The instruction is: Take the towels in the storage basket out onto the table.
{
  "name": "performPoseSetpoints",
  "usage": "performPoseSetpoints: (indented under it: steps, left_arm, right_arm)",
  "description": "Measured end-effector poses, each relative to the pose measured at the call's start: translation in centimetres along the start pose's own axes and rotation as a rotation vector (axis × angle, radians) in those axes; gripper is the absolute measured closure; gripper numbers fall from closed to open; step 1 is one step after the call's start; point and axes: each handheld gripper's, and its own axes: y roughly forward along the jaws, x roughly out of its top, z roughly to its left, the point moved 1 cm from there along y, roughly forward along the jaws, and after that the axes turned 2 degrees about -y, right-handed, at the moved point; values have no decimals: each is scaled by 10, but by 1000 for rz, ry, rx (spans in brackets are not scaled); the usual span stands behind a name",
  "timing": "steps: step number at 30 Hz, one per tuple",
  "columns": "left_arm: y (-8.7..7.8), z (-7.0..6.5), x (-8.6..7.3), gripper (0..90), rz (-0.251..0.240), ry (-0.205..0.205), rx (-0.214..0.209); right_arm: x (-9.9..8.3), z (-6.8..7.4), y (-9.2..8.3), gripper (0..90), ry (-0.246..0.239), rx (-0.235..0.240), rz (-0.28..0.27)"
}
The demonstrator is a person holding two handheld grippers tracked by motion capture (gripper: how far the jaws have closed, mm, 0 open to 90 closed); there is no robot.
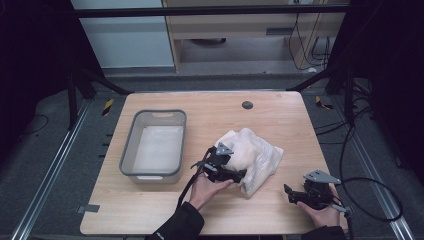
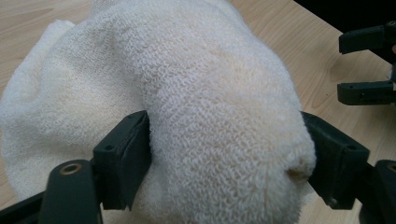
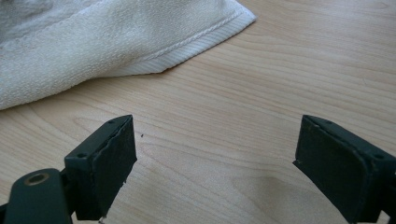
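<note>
Mid-table, your left gripper [image 1: 239, 175] clamps a thick fold of the towel [image 1: 255, 155]. Your right gripper [image 1: 291, 194] sits near its hem, jaws wide. Grey bin [image 1: 129, 150] stands left.

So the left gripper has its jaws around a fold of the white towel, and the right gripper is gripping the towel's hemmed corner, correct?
Not quite. The left gripper does have towel between its jaws, but the right gripper grips nothing: in the right gripper view its jaws stand open over bare table, short of the hemmed corner.
</note>
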Motion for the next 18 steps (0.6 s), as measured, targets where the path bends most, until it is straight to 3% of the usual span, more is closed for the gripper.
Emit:
performPoseSetpoints:
  steps: [18]
  left_arm:
    - [-40,-2,3,189,4,66,6]
  right_arm:
    - [0,0,0,109,1,-2,-1]
